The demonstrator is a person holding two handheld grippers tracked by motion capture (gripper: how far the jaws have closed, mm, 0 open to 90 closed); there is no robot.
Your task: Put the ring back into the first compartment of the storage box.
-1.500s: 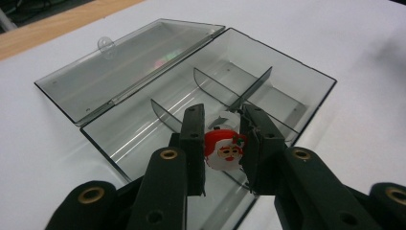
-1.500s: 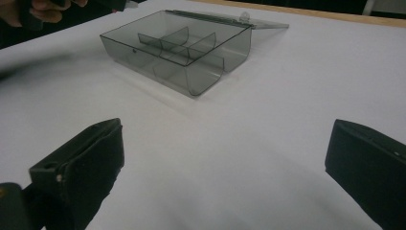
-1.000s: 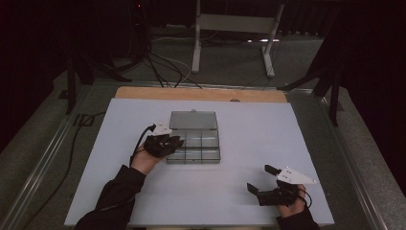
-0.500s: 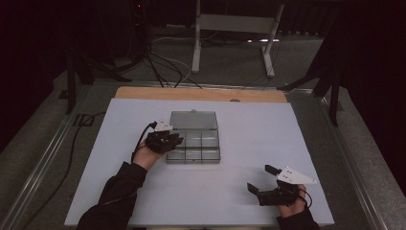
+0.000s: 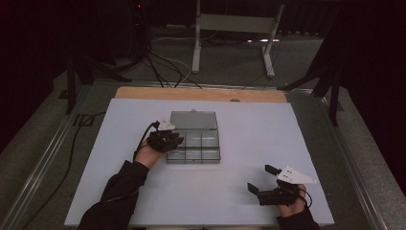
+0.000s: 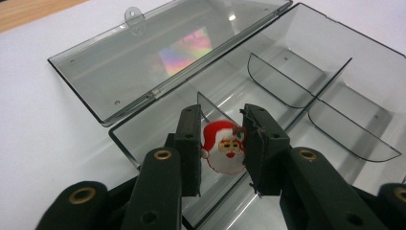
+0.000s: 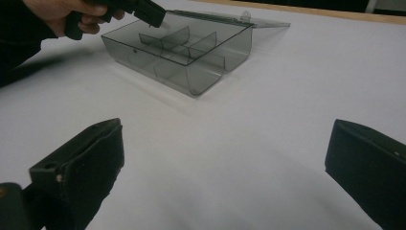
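Two tongs are seen from the high view: the left tongs (image 5: pixel 174 139) at the near-left corner of one clear box (image 5: pixel 194 155), the right tongs (image 5: pixel 258 178) well apart from it, low over the white table (image 5: pixel 249 124). One lid (image 5: pixel 194 120) lies folded back flat.

One Santa charm (image 6: pixel 222 148) is shown in the left gripper view, clamped between the left tongs (which have just been opening a little, though both pads are seen touching it) above the box's end compartment. Three curved dividers are counted.

Nothing is held in the right gripper view: the right tongs are spread wide apart over bare table, with one hand (image 7: pixel 57 19) seen at the box beyond.
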